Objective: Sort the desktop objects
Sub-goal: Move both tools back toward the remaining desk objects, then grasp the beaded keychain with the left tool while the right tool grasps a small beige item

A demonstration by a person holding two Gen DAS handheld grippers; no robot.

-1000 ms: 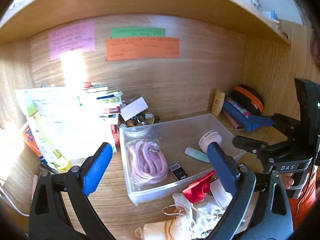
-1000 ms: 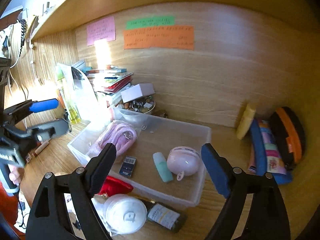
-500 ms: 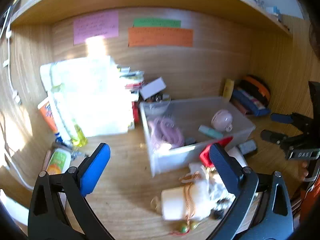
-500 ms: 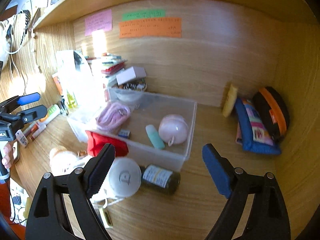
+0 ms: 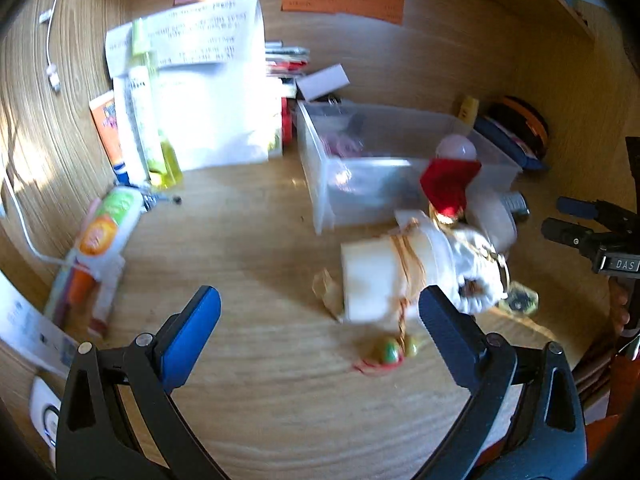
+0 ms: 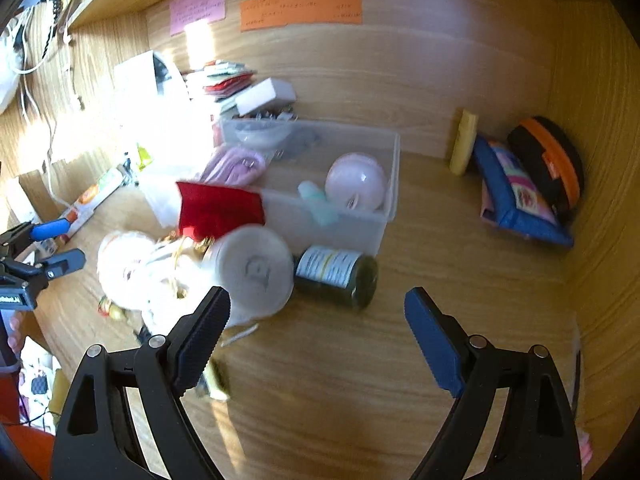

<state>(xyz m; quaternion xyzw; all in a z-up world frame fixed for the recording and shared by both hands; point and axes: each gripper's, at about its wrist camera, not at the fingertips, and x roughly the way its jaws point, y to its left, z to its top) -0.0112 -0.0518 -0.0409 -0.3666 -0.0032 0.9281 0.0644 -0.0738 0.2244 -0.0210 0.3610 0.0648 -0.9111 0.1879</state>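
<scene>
Left wrist view, left claw [image 5: 320,316]: jaws spread wide over bare wooden counter [image 5: 256,248], nothing between the blue pads.
Left wrist view, unsorted pile: a white cloth roll tied with gold cord [image 5: 384,276] lies just ahead of the claw, touching a crumpled white bundle [image 5: 476,264] and a red pouch [image 5: 448,188] that leans on the bin's front wall.
Left wrist view, bin: a clear plastic bin [image 5: 320,184] stands behind the pile, with a pink round gadget [image 5: 456,148] showing inside; motion blur hides the rest.
Left wrist view, left edge: tubes and a snack stick [image 5: 104,232] lie loose near leaning papers [image 5: 200,80].
Right wrist view, right claw [image 6: 316,328]: jaws wide apart, empty, hanging above the counter near a dark green jar [image 6: 336,276] on its side.
Right wrist view, loose items: a white round lidded tub [image 6: 256,268] touches the jar; the red pouch [image 6: 220,208] and white bundle [image 6: 136,268] crowd beside it.
Right wrist view, bin contents: pink coiled cord [image 6: 236,164], a mint tube [image 6: 320,204] and the pink round gadget [image 6: 356,184] sit in the bin [image 6: 394,184].
Progress: judged early to midway; a few things are binned, while jar, tub, pouch, roll and bundle remain outside.
Far right: pencil cases [image 6: 528,188] stand propped at the back corner, well apart from the pile.
</scene>
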